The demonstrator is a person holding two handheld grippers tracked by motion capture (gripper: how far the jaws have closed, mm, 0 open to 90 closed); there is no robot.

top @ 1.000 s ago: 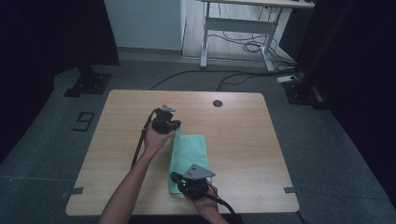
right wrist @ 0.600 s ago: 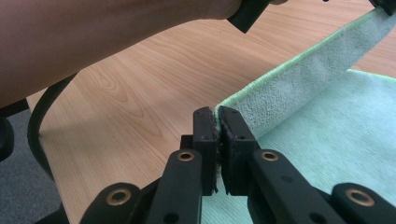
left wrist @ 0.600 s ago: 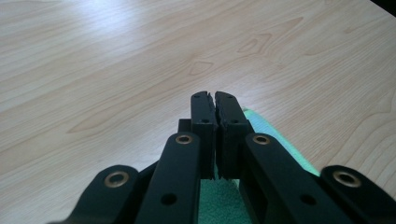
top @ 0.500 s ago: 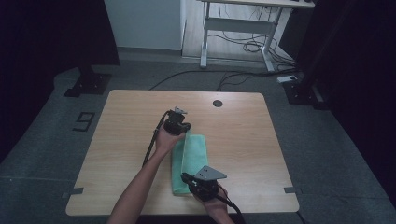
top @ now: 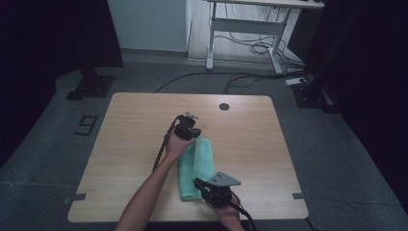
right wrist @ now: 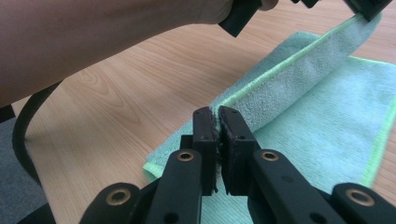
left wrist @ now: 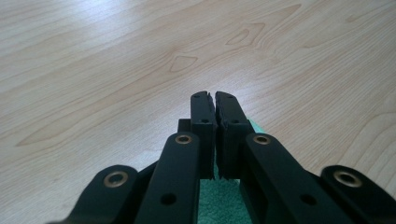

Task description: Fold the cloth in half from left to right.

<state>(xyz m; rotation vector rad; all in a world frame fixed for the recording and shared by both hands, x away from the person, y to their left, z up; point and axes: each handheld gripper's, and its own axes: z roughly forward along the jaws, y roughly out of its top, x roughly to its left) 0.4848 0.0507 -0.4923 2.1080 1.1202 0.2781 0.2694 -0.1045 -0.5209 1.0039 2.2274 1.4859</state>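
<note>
Left hand-held gripper [top: 186, 128] far out on extended forearm, jaws clamped; right hand-held gripper [top: 211, 189] near, jaws clamped.

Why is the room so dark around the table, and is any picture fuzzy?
High view: light falls on the table, the floor's edges stay black. Left gripper view: a pale glare on the wood, far grain soft. Right gripper view: the forearm close up is blurred, the green cloth sharp.

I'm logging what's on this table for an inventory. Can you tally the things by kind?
Green cloth: 1
Handheld grippers: 2, the left gripper and the right gripper, each pinching an edge of the cloth
Total: 3
</note>
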